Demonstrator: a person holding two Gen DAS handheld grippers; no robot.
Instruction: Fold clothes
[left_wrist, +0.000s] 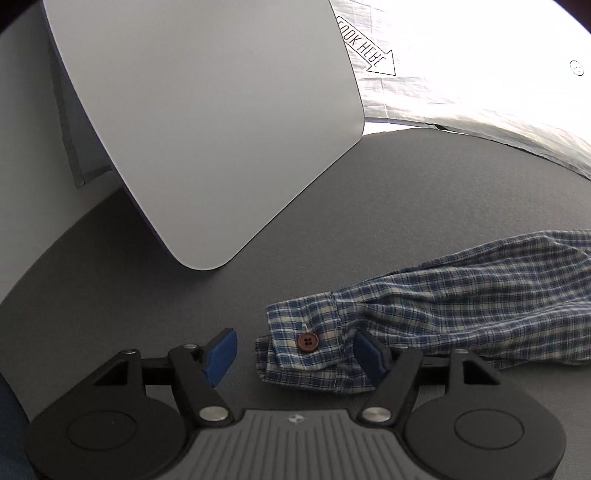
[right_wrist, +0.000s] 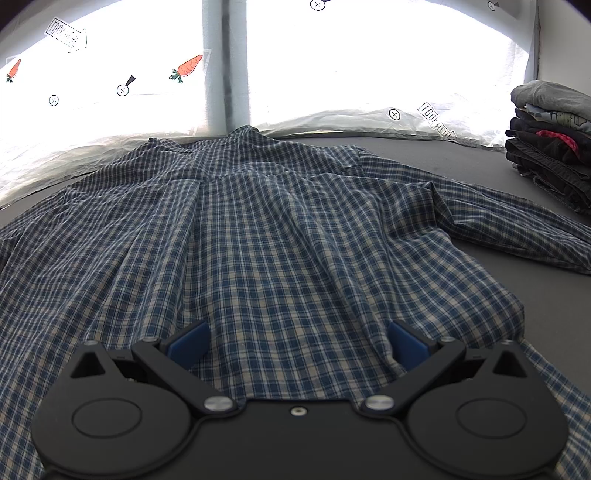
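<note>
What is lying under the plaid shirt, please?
The plaid shirt lies spread on the grey table, seen bare around it. Whatever lies beneath the cloth is covered.

The right gripper (right_wrist: 297, 345) hangs with jaws apart over the plaid shirt (right_wrist: 258, 229); folded clothes (right_wrist: 550, 147) lie far right.

Both wrist views low over shirt (right_wrist: 258, 229)
</note>
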